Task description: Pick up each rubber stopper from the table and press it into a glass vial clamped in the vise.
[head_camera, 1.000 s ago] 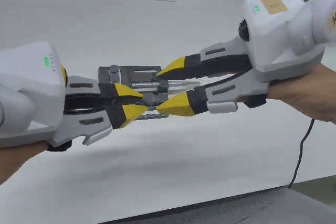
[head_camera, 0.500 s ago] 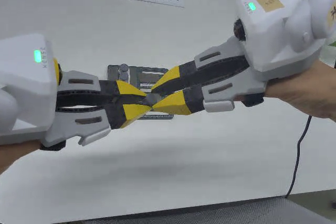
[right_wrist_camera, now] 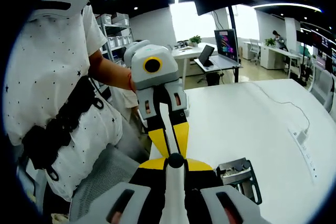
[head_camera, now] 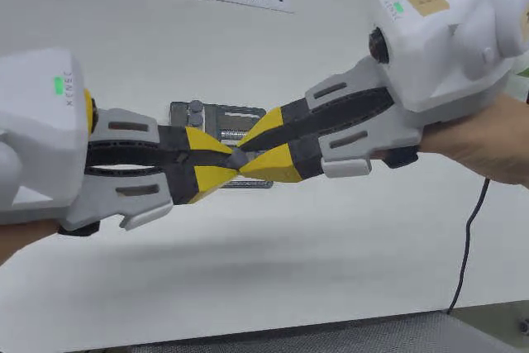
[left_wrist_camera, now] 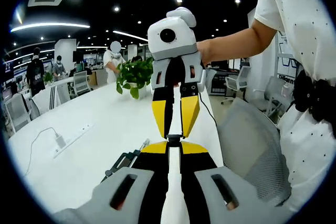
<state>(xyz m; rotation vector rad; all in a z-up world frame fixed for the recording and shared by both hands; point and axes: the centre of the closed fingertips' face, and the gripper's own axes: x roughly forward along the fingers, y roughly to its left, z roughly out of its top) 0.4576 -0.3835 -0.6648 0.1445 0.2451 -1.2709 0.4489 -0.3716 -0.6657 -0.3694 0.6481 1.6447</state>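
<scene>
Meeting tip to tip, left tongs point(head_camera: 234, 160) and right tongs point(head_camera: 243, 161) clenched on stopper point(right_wrist_camera: 176, 160) — vise point(head_camera: 212, 113) half hidden

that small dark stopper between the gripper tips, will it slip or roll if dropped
The stopper looks round, so it probably rolls on the smooth table. It is tiny beside the jaws, so likely light and easy to lose.

Small dark round stopper point(right_wrist_camera: 176, 160) held aloft, grey metal vise point(head_camera: 216, 115) flat behind it
</scene>
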